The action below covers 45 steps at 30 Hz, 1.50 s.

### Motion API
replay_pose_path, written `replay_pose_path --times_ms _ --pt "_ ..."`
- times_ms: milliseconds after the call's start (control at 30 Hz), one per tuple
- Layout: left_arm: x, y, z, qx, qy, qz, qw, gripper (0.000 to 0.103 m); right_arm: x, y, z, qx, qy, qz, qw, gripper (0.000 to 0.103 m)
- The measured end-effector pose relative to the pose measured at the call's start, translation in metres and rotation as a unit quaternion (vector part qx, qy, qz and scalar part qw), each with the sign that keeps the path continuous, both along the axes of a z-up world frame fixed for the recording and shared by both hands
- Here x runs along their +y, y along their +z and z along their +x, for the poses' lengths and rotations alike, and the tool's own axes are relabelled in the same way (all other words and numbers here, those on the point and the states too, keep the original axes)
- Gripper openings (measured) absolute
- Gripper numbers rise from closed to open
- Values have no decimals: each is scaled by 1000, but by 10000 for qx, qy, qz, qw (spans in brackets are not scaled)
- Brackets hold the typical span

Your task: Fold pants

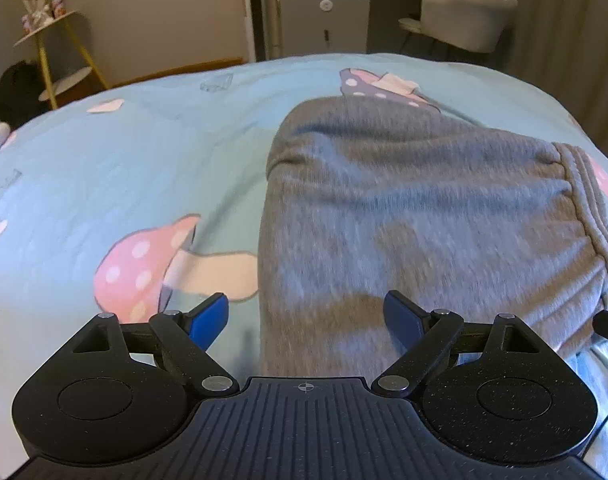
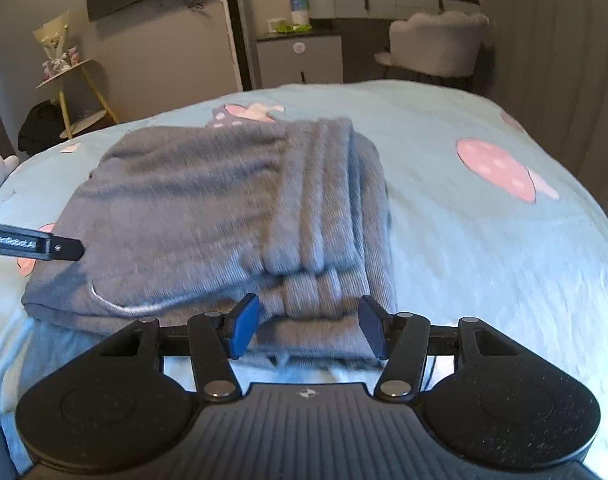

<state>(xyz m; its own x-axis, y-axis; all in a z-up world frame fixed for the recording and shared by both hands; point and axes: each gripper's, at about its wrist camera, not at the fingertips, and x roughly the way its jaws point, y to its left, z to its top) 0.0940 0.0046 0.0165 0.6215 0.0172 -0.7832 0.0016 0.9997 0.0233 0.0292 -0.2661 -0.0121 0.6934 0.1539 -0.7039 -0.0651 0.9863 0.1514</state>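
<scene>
**Hovering over the folded grey pants**

Holding both tools low over the bed, I see the grey pants (image 2: pixel 232 216) lying folded in a thick bundle on the light blue bedspread (image 2: pixel 483 248), which is printed with pink mushrooms. From the right wrist view the ribbed waistband (image 2: pixel 315 200) runs down the right side of the bundle toward me, with layers of cloth stacked under it and a pale drawcord (image 2: pixel 140 306) curving across the near left corner.

My right gripper (image 2: pixel 309 326) sits just short of the near edge of the bundle. Its blue pads (image 2: pixel 244 326) stand well apart, and nothing is caught between them; the folded edge lies in front of the gap.

My left gripper (image 1: pixel 307 320) hangs over the left part of the pants (image 1: pixel 403 220), its fingers spread wide as well, one pad above the bedspread (image 1: pixel 104 168) beside a pink mushroom print (image 1: pixel 140 264), the other above the grey cloth. It holds nothing. One black finger of this tool also shows at the left edge of the right wrist view, just above the bundle's left side.

Beyond the bed stand a grey cabinet (image 1: pixel 323 24), a pale upholstered chair (image 2: pixel 435 46) and a yellow-legged side table (image 1: pixel 56 52). The cloth close to both cameras is blurred.
</scene>
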Motion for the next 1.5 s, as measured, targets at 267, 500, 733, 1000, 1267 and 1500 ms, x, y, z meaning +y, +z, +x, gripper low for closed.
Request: replay_pose_path --times_ms 267,500,733,1000,1267,1500 --pt "20 -8 -43 -156 339 -452 9983 91 5 -7 2 235 163 -101 9995 67" --pt "10 -12 -55 -205 267 -73 9994 92 20 -14 3 306 265 -443 9982 78" --pt "15 -14 -53 -153 309 -205 9992 92 20 -17 6 334 191 -643 9972 82" --pt "15 -14 -54 -141 326 -212 9991 94 -1 -25 0 604 -180 -649 9959 85" --pt "12 -15 -69 232 135 -310 9992 95 -14 -13 -31 891 -381 -534 9939 97" --pt "0 -8 -100 183 -65 -264 9995 101 27 -4 -67 934 627 -856 9900 98"
